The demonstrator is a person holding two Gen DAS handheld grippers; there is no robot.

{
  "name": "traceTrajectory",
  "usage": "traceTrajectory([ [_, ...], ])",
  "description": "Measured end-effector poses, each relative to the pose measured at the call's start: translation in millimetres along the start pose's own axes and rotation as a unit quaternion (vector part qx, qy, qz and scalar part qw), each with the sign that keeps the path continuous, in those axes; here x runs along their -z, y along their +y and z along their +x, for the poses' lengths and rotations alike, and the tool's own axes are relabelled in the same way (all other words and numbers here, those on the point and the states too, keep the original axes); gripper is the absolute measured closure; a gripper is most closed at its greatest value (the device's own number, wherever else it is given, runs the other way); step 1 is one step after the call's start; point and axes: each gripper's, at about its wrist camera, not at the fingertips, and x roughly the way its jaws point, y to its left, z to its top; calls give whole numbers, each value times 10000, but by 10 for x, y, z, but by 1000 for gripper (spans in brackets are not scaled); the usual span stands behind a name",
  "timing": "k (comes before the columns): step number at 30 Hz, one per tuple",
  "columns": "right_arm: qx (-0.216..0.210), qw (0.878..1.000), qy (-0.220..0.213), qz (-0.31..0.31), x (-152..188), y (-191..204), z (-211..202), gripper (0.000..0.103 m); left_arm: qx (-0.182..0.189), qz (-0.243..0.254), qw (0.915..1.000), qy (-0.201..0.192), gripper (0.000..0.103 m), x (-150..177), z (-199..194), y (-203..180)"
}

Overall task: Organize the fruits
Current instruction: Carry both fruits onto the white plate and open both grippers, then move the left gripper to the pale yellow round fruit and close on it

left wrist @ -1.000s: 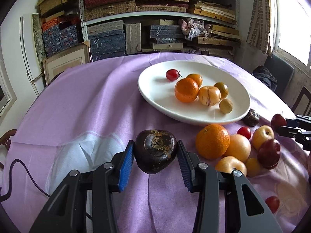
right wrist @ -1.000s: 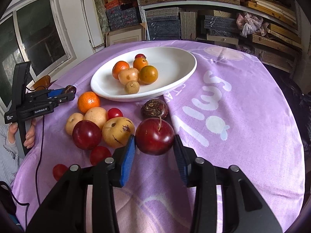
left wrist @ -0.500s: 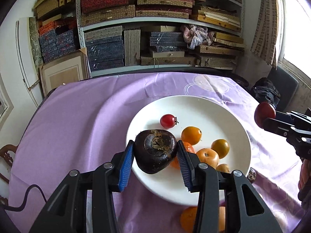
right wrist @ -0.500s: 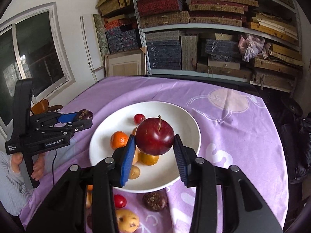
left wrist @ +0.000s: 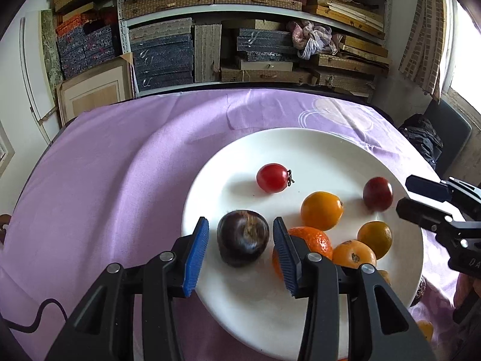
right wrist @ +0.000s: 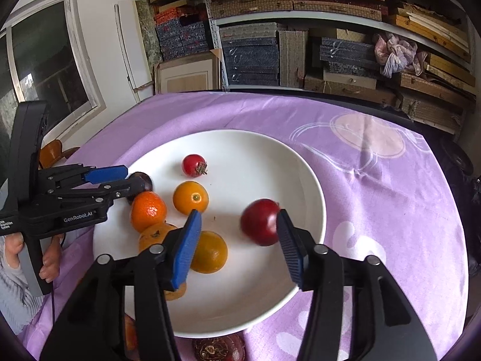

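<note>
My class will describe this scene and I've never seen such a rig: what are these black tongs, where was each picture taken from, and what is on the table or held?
No robot here: a person holds a two-fingered tool in each hand, with a wide-angle camera on each looking along its fingers. One picture is from the left gripper, the other from the right gripper. On the purple tablecloth stands a white plate with a cherry tomato and several orange fruits. A dark fruit sits on the plate between the left fingers, small gaps either side. The right fingers have just been opening; a blurred red plum lies between them, apparently released.
</note>
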Motion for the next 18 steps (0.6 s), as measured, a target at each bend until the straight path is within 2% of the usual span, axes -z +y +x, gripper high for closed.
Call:
traceTrajectory([
  [3,-121,9992,-374,-35,-77,61,-414,50,58,-34,9999,-151,58,15,-261,25],
  [5,-213,9976,-644,-122,-58,155,-773,45,79,-1,9996,-272,52,88,-498,33],
  [7,-239,9952,-918,-232,74,250,-1128,19,-32,50,9990,-434,31,258,-767,36],
  [9,-203,9921,-1202,-307,301,326,-1448,8,-120,161,9985,-510,27,484,-972,-14],
  [12,-275,9886,-1473,-155,726,359,-1767,6,-146,413,9981,-424,26,854,-1119,-153],
  [15,-375,9841,-1730,180,1163,288,-1918,4,-84,558,9982,-226,26,1167,-1114,-298],
  [18,-350,9850,-1638,410,1392,199,-1892,4,-114,629,9977,-222,26,1362,-1092,-418],
])
